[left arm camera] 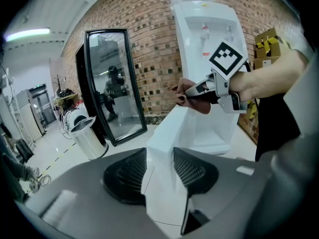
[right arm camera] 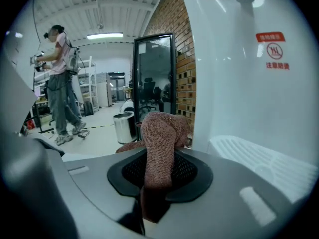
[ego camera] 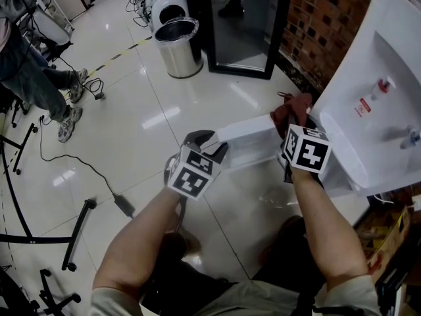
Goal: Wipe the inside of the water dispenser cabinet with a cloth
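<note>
Water dispenser (ego camera: 352,87), white and standing against a brick wall (ego camera: 316,18), runs off the right edge of the head view, so only part of its front and its two taps (ego camera: 385,85), one red and one blue, can be seen. Its lower cabinet lies mostly behind the right forearm there, and only the left gripper view shows a pale, bare-looking cavity with little detail.

Both bare forearms reach forward and down over the glossy floor (ego camera: 131,110). The left gripper (left arm camera: 159,176) has its jaws closed on the free edge of the open cabinet door (left arm camera: 167,143), the white panel standing upright between the two pads. The right gripper (right arm camera: 157,176), nearer the dispenser, has its jaws clamped on one reddish-brown cloth (right arm camera: 160,138), which bunches up above them and hangs at the cabinet's opening, beside the door's top edge. How far the cloth reaches inside cannot be told.

Two grippers, one cloth and one door are in play. Behind them stand one black-framed mirror (ego camera: 243,25) and one steel bin (ego camera: 177,45). One bystander (right arm camera: 60,83) works in the background.
</note>
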A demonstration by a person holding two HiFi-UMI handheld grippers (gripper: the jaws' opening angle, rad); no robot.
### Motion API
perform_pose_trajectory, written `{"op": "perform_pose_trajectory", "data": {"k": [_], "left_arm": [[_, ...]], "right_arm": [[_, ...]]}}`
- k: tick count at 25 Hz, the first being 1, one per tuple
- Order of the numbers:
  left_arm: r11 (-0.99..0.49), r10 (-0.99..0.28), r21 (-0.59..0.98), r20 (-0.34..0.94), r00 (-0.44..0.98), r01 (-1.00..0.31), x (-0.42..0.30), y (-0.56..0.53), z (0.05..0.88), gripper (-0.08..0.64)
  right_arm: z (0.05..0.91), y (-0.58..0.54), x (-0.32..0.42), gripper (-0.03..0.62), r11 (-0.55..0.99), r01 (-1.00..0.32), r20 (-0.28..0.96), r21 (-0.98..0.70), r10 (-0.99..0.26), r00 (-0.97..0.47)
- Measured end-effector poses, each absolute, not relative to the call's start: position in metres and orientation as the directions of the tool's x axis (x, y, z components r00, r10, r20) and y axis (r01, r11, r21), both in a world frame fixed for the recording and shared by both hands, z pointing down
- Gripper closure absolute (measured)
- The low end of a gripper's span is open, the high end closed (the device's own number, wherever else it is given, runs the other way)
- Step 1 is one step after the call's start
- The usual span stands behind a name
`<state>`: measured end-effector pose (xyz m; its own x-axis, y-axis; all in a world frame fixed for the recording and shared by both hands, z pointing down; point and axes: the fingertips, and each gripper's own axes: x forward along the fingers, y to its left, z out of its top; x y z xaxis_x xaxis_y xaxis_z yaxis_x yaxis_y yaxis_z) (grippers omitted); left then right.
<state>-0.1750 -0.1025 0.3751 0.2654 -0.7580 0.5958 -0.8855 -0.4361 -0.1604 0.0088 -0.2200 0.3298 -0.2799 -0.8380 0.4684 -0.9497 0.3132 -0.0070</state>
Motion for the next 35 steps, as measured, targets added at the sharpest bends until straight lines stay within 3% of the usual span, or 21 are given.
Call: {"op": "perform_pose_trajectory", "data": {"k": [8, 12, 16, 23, 27, 35], "left_arm": [[-0.350, -0.814, 0.059, 0.474, 0.335, -0.935, -0.199, -0.107, 0.346, 0.396], [-0.272, -0.856, 0.168, 0.407, 0.318, -0.947, -0.218, -0.120, 0.333, 0.468], [-0.292, -0.842, 0.199, 0.411, 0.350, -0.936, -0.227, -0.118, 0.337, 0.497], [-0.304, -0.797, 0.173, 0.492, 0.350, -0.937, -0.227, -0.108, 0.366, 0.523], [-0.354, -0.774, 0.165, 0.500, 0.387, -0.921, -0.212, -0.108, 0.368, 0.541], [-0.361, -0.783, 0.297, 0.419, 0.460, -0.884, -0.196, -0.118, 0.353, 0.522]], "right_arm": [[0.283, -0.160, -0.052, 0.485, 0.635, -0.772, 0.316, 0.028, -0.739, -0.596], [0.281, -0.115, -0.082, 0.485, 0.771, -0.619, 0.318, 0.148, -0.630, -0.708], [0.298, -0.068, -0.105, 0.485, 0.864, -0.449, 0.378, 0.229, -0.504, -0.777], [0.358, -0.022, -0.122, 0.485, 0.945, -0.203, 0.570, 0.256, -0.317, -0.758], [0.374, -0.020, -0.130, 0.485, 0.954, -0.186, 0.615, 0.234, -0.293, -0.732], [0.385, -0.025, -0.140, 0.485, 0.960, -0.178, 0.640, 0.215, -0.276, -0.717]]}}
